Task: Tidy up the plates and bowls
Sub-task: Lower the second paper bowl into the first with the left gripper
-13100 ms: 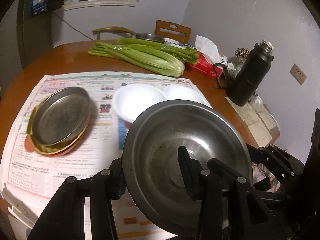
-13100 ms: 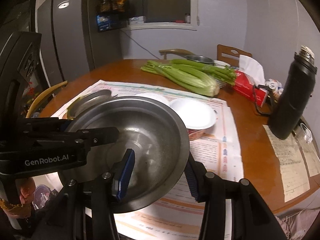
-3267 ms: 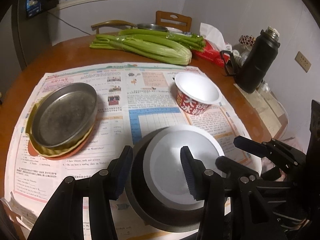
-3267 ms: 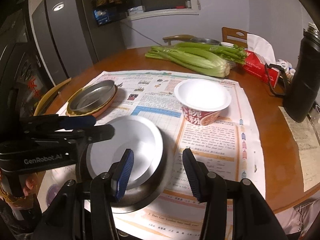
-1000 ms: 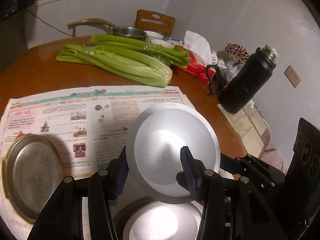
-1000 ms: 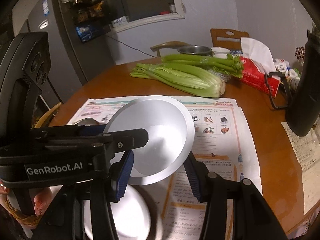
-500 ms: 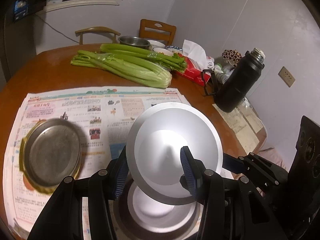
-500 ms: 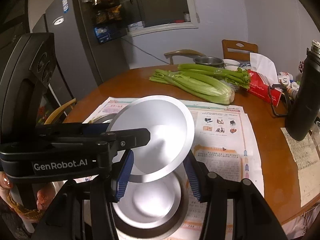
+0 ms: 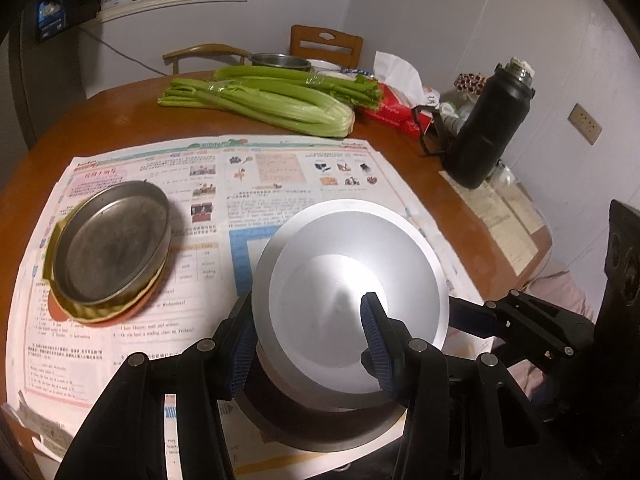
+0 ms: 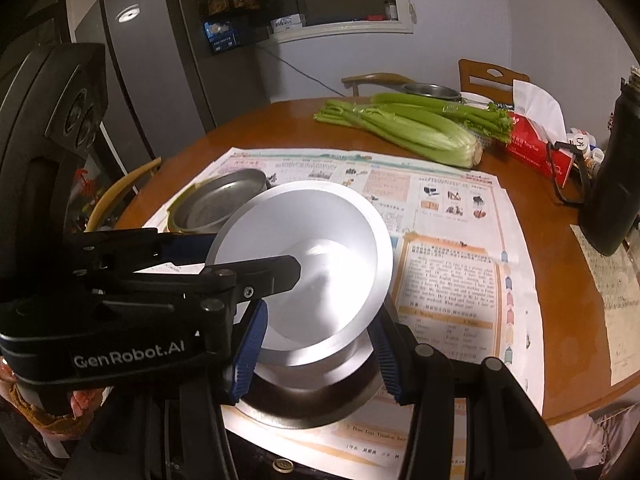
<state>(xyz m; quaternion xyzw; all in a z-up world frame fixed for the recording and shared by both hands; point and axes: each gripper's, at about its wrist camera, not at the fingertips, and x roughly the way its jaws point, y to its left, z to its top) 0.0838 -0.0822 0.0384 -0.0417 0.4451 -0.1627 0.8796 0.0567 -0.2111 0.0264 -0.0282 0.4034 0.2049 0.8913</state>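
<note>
Both grippers hold one white paper bowl (image 9: 352, 280) by its rim, tilted, low over the steel bowl (image 9: 320, 432) at the newspaper's near edge. My left gripper (image 9: 306, 344) is shut on the bowl's near-left rim. My right gripper (image 10: 318, 354) is shut on the rim from the other side. In the right wrist view the white bowl (image 10: 308, 256) sits above another white bowl (image 10: 320, 364) nested in the steel bowl (image 10: 312, 408). A steel plate (image 9: 110, 242) rests on a yellow and an orange plate (image 9: 100, 312) at the left.
Newspaper (image 9: 280, 176) covers the round wooden table (image 9: 100, 120). Celery (image 9: 256, 100), a red tissue pack (image 9: 396, 114) and a black flask (image 9: 486, 128) stand at the back and right. Chairs and a steel pot (image 9: 280, 60) are beyond. A fridge (image 10: 152, 72) is at the left.
The white bowl in both grippers has come down and nearer, now close over the bowls stacked in the steel bowl. Both views have pulled back from the table.
</note>
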